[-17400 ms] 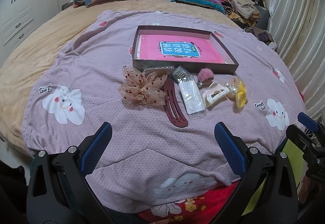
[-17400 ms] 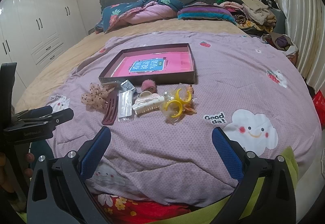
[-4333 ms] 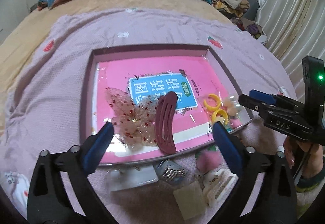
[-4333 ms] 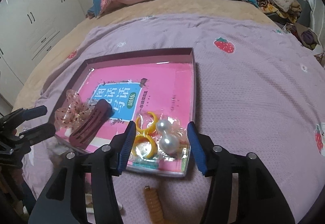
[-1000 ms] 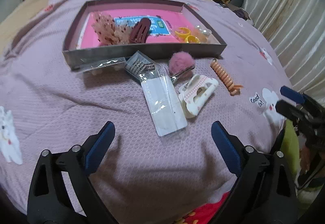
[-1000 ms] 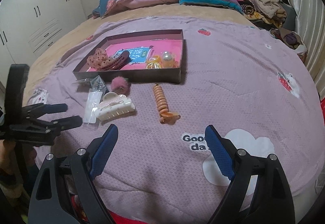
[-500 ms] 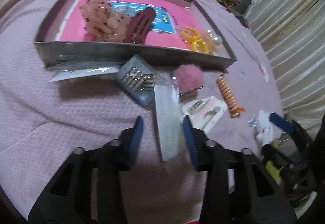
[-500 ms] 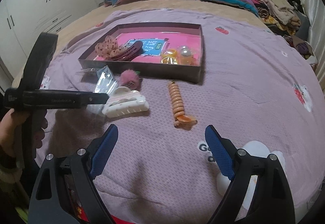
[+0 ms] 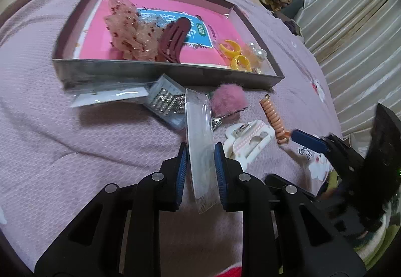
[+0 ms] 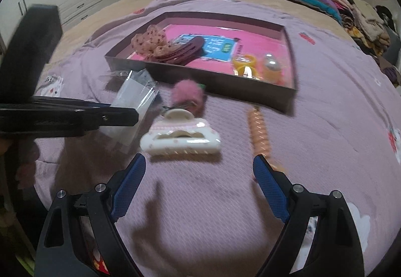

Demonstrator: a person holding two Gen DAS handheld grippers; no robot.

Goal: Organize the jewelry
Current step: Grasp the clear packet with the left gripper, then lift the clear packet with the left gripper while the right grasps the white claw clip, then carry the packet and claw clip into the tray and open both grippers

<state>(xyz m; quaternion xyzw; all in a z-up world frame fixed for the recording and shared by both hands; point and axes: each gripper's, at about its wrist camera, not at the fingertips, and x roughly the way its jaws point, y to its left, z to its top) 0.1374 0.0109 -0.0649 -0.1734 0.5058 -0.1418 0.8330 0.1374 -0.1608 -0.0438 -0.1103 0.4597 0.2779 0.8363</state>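
The tray (image 9: 160, 71) on the bed (image 9: 75, 151) already holds the scrunchie (image 9: 130, 26), the maroon clip (image 9: 173, 38) and, at its right end, the yellow rings (image 9: 234, 53) with pearls (image 9: 258, 51). Left outside, near its front wall: a clear packet (image 9: 200, 136), a stud card (image 9: 165, 101), a flat sleeve (image 9: 110, 97), the pompom (image 9: 228, 101), the claw clip (image 10: 180, 137) and the coil tie (image 10: 259, 131). So the job looks under half done.

The left gripper (image 9: 200, 164) is clenched on the clear packet, which seems lifted at its near end, though blur leaves that unsure. The right gripper (image 10: 198, 179) is spread wide and empty, low over the claw clip and coil tie.

The tray's middle and back are bare pink, good room to drop things. Its front wall must be cleared on the way in. The grippers work near each other, so crossing paths is the risk.
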